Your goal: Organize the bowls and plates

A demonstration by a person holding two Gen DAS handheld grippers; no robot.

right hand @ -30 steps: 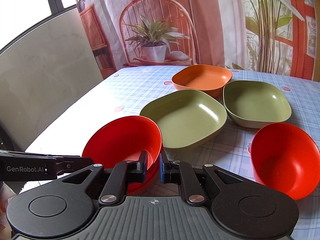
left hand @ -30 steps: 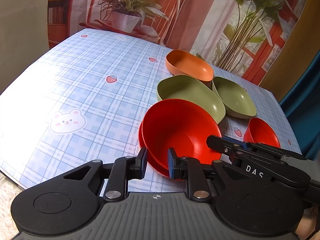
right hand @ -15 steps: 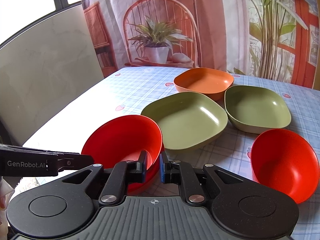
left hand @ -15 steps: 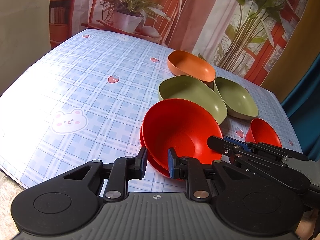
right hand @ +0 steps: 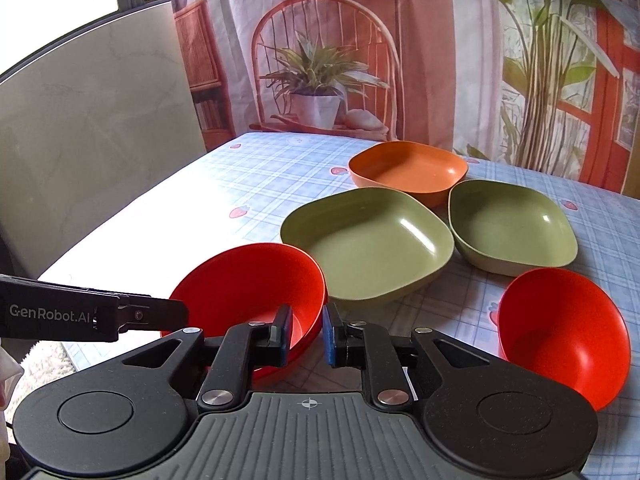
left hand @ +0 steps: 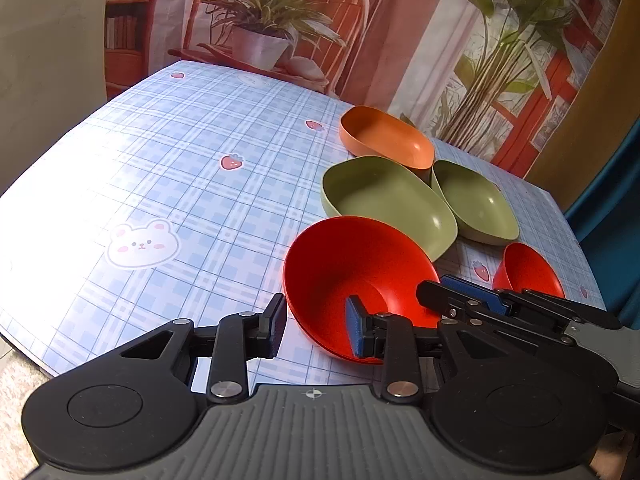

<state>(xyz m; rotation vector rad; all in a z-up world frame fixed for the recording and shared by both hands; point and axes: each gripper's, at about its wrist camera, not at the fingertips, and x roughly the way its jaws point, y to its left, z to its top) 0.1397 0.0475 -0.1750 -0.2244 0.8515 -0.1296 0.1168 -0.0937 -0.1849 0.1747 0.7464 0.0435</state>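
My left gripper (left hand: 316,330) is opening, its fingers straddling the near rim of the stacked red bowls (left hand: 352,276) without pressing it. My right gripper (right hand: 306,334) is opening too, the far rim between its barely parted fingers. Only the right view shows the lone red bowl (right hand: 560,328) whole, nearer my right hand on the surface (left hand: 180,168).

Tablecloth (left hand: 192,168): light blue and white plaid with pink strawberries and a white bear face. Near bowl (left hand: 352,268) and second small bowl (right hand: 560,328) red-orange. Two square dishes olive green: big one (right hand: 368,240), smaller one (right hand: 516,224). Far dish (right hand: 408,168) orange. Gripper bodies black, pads blue.
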